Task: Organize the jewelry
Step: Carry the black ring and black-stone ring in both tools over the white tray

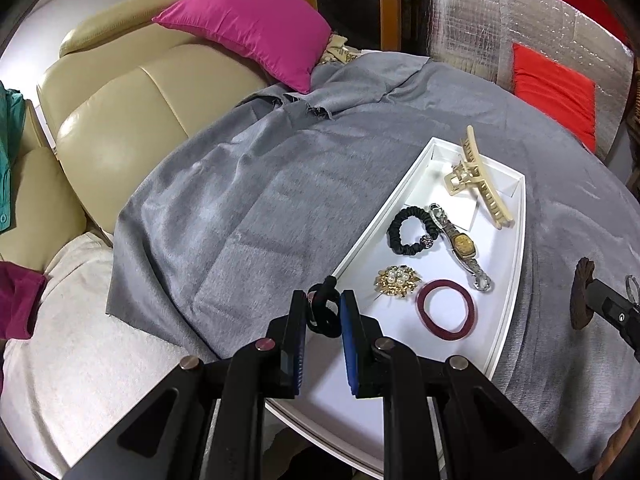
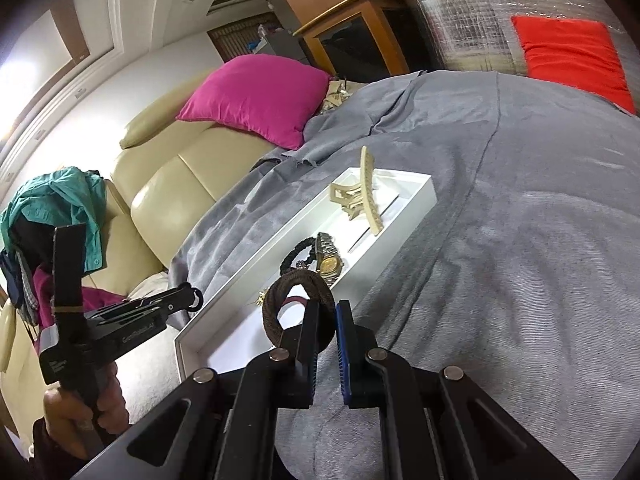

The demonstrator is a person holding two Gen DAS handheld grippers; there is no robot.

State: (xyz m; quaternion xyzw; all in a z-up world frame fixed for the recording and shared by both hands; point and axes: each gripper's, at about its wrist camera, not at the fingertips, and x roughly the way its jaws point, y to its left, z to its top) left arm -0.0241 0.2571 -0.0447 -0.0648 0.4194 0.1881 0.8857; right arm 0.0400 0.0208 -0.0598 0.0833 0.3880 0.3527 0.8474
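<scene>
A white tray (image 1: 516, 240) lies on the grey cloth. It holds a cream claw clip (image 1: 480, 178), a black scrunchie (image 1: 412, 230), a gold-faced watch (image 1: 462, 244), a pearl brooch (image 1: 398, 280) and a maroon hair band (image 1: 447, 309). Over the tray's left rim my left gripper (image 1: 323, 300) is shut on a black hair tie (image 1: 322, 312). My right gripper (image 2: 328, 312) is shut on a brown hair tie (image 2: 280, 300), by the tray's right side. In the left wrist view that brown hair tie (image 1: 581, 300) hangs right of the tray (image 2: 404, 200). The claw clip (image 2: 360, 200) stands at the tray's far end.
The grey cloth (image 1: 248, 208) covers the work surface. A beige sofa (image 1: 120, 128) with a magenta cushion (image 1: 256, 28) stands to the left. A red cushion (image 1: 556, 92) lies at the far right. A hand (image 2: 80, 408) grips the left tool's handle. Bare cloth lies right of the tray.
</scene>
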